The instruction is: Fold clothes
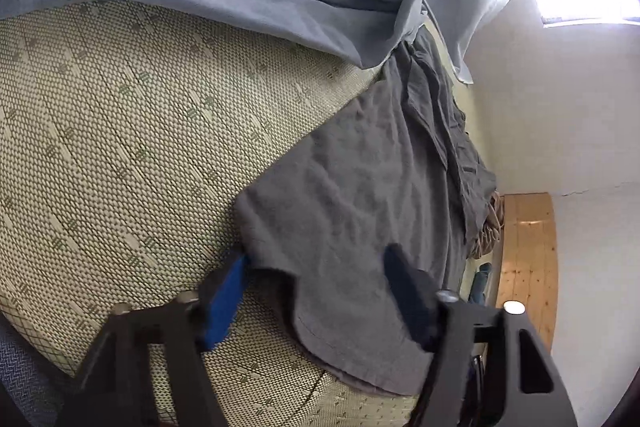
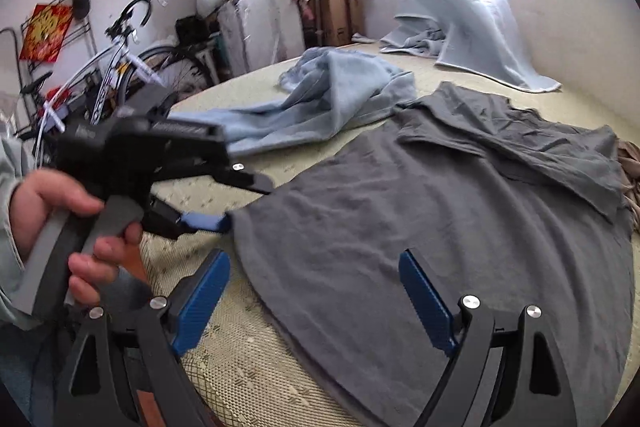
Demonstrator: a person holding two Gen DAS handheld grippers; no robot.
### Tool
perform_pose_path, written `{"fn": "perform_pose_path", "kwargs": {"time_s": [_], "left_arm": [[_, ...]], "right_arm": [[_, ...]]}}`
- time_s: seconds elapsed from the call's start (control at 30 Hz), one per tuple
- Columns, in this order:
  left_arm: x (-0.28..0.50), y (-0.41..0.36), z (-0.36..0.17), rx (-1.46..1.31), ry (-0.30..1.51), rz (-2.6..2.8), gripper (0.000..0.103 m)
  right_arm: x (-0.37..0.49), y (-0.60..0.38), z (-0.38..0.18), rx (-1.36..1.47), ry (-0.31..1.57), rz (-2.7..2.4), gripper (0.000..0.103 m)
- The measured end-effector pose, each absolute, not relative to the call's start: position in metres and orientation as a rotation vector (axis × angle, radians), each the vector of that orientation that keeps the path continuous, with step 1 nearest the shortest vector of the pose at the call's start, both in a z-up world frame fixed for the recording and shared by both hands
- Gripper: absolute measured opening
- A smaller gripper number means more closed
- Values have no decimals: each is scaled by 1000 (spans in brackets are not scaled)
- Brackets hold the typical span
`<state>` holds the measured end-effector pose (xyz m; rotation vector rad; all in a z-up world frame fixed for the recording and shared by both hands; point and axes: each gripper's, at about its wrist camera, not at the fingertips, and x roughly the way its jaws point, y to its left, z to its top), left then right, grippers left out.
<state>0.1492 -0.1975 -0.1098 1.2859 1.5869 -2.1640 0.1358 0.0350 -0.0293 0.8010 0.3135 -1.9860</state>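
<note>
A grey garment [image 2: 440, 219] lies spread on a woven mat [image 2: 248, 359], its far part folded over. In the left wrist view it shows as grey cloth [image 1: 360, 195] with a corner edge between my open left gripper's [image 1: 316, 259] jaws. The left gripper also shows in the right wrist view [image 2: 240, 203], held by a hand at the garment's left edge. My right gripper [image 2: 316, 259] is open, its blue pads [image 2: 424, 299] straddling the garment's near edge just above it.
Light blue blankets [image 2: 328, 95] lie crumpled on the mat [image 1: 120, 131] beyond the garment; another [image 2: 472, 23] is draped at the far right. A bicycle [image 2: 120, 67], boxes [image 2: 340, 11] and bundles stand along the wall. Wooden floor [image 1: 528, 259] lies past the mat edge.
</note>
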Motion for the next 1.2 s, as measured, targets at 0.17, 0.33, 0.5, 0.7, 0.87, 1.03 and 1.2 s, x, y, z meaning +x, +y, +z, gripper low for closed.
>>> {"fn": "perform_pose_path", "kwargs": {"time_s": [0.17, 0.33, 0.5, 0.7, 0.87, 1.03, 1.2], "left_arm": [[150, -199, -109, 1268, 1594, -2131, 40], [153, -201, -106, 1251, 1611, -2113, 33], [159, -203, -99, 1214, 1649, -2100, 27], [163, -206, -102, 1208, 1701, -2056, 27], [172, -205, -107, 1207, 1747, -2014, 35], [174, -198, -111, 1195, 1834, -1998, 66], [173, -191, -110, 1207, 1851, -1991, 66]], "right_arm": [[157, 10, -44, 752, 443, -1900, 77], [164, -19, -62, 741, 532, -1852, 54], [161, -41, -76, 753, 557, -1833, 47], [156, -59, -92, 819, 630, -1830, 14], [155, -63, -92, 822, 613, -1816, 5], [152, -62, -90, 837, 559, -1803, 3], [144, -60, -84, 841, 500, -1807, 2]]}}
